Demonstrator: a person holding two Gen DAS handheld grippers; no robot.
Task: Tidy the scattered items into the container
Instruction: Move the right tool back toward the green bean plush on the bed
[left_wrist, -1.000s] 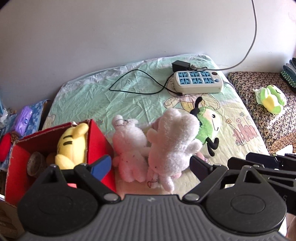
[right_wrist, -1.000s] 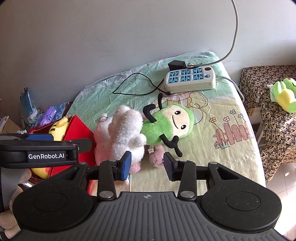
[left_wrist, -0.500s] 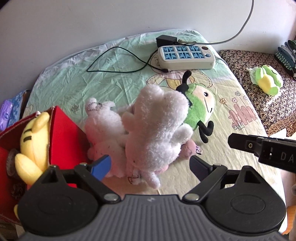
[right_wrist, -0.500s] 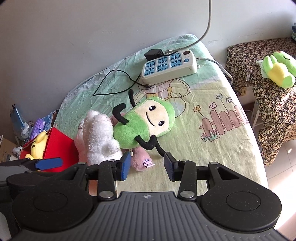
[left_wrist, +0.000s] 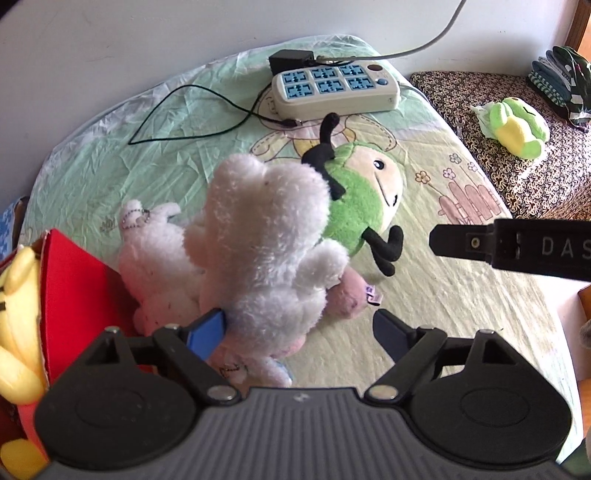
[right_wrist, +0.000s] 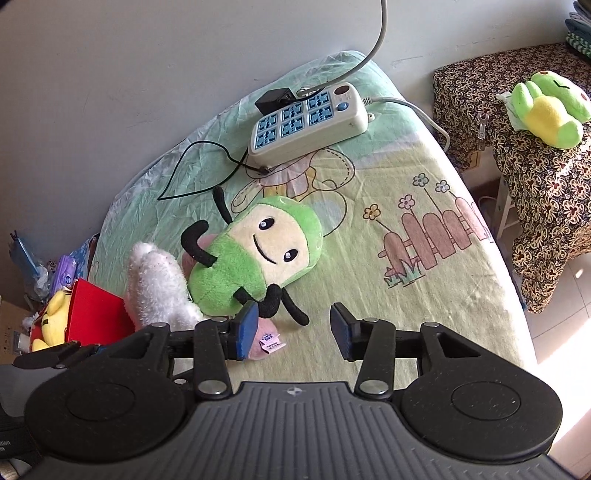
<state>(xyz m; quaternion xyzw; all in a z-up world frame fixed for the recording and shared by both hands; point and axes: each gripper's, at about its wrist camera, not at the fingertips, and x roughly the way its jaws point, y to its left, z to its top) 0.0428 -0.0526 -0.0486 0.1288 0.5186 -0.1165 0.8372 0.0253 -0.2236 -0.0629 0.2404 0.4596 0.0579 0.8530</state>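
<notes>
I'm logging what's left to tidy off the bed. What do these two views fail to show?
- Red box: its inside is cut off by the left wrist view's left edge; only a yellow plush shows.
- Pink plush: mostly buried under the fluffy white plush in both views.
- Smaller white plush: hidden behind the fluffy one in the right wrist view.

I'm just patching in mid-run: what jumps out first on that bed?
A heap of soft toys lies mid-sheet: a fluffy white plush on top, between the open left gripper fingers, with a green smiling plush leaning against it. A red box at the bed's left edge already holds a yellow plush. A white power strip sits near the wall.
</notes>
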